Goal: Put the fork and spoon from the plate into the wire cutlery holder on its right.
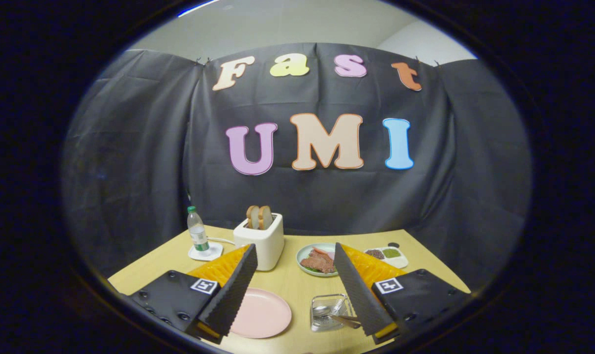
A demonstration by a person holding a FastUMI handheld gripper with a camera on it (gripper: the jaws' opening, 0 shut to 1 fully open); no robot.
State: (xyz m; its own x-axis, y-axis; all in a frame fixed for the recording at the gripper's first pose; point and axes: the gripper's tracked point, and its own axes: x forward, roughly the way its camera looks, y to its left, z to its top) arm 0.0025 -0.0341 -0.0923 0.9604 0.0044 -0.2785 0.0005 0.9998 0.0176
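Your tool (293,287) hangs open and empty over the bench (297,285), the pink plate (265,314) looks bare, and fork and spoon (332,314) already lie in the wire cutlery holder (326,300), so little seems left.

a pale wooden desk (297,282) stands in a booth walled by black cloth (145,147) that hangs in creased panels pinned along the top, with a plain light wall (277,24) and a strip of bright light (199,7) above it.
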